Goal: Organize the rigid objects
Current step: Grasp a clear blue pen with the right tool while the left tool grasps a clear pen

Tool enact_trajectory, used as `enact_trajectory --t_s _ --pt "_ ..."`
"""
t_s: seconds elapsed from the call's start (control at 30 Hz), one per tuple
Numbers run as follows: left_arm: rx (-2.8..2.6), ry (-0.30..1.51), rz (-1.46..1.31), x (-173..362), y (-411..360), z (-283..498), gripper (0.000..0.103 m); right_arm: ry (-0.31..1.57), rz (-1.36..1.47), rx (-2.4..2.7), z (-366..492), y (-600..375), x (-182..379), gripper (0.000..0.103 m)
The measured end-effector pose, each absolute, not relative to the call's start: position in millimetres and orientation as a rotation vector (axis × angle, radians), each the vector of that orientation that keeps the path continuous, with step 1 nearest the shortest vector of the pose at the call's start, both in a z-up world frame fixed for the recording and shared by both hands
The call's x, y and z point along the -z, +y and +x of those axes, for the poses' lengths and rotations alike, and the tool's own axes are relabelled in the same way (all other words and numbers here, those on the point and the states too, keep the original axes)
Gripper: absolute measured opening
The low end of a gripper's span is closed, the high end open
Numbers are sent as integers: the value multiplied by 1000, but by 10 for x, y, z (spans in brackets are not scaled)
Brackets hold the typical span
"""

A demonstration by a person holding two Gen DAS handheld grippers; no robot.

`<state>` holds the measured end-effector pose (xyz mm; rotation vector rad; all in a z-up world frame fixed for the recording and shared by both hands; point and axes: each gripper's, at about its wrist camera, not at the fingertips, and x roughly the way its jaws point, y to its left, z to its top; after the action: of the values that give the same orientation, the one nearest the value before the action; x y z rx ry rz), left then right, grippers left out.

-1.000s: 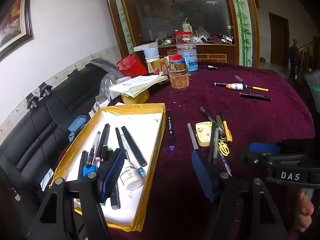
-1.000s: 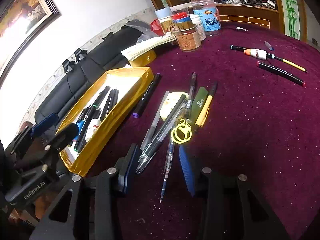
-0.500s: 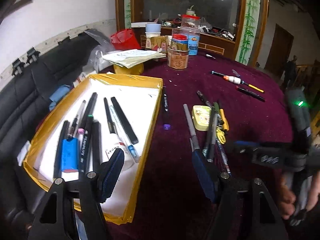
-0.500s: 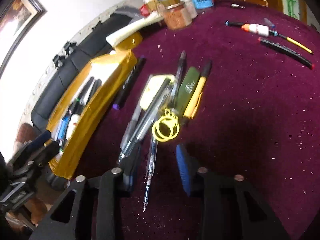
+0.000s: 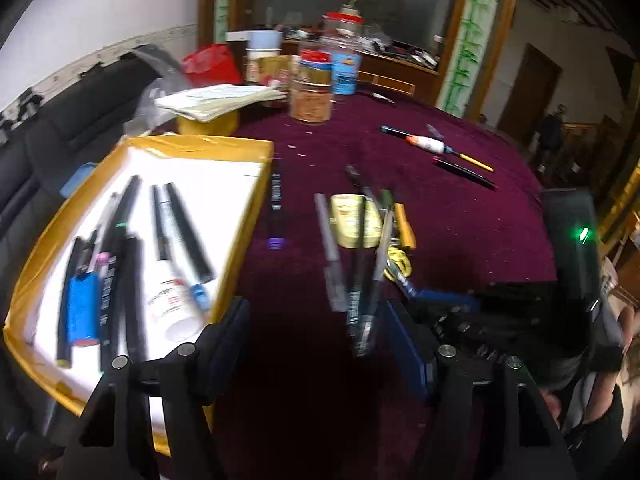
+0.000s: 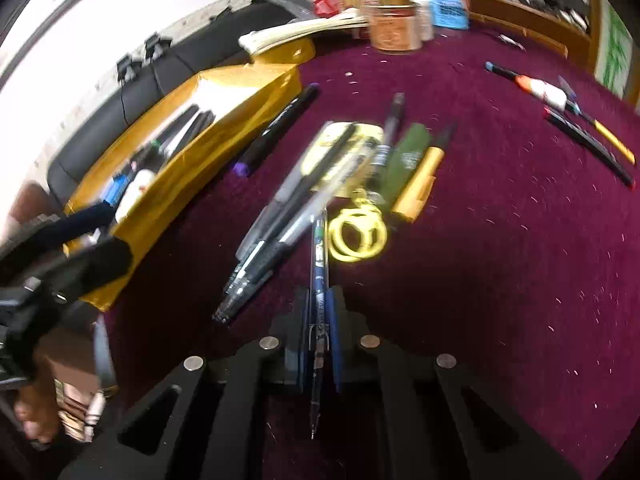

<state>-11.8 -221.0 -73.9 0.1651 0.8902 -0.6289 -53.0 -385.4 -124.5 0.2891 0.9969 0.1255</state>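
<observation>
Since a second ago, dropped lower over the pen pile, and the right gripper has just been closing, from apart around the blue pen to clamped on it. Pinched near the pen's lower half, pads flat against the barrel on both sides, tip poking back toward the camera past the fingers, the far end reaching up beside the yellow rings. Long axis running straight along the gripper's own line, so a lift should take it cleanly, judging from the fit. Tray lying to the left across the bench, already holding several pens, so the carry looks leftward over the tray's gold wall. Left gripper hanging with jaws apart and nothing between them, just beside the tray's near corner and closer to it than the right. Other pens lying slanted just left of the held one, near enough to be brushed on the way up.
</observation>
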Motion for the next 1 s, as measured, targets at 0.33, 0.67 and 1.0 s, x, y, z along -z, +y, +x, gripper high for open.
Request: enact_trajectory --t_s 0.33,0.67,1.0 --pt "734 948 283 905 -2854 -34 52 922 469 64 -705 -4504 1154 9" --pt "713 1007 367 1163 -3179 110 25 902 479 94 -698 -4537 1149 9" --pt "714 1060 285 1252 -2985 101 8 905 479 88 -689 -4501 1166 9"
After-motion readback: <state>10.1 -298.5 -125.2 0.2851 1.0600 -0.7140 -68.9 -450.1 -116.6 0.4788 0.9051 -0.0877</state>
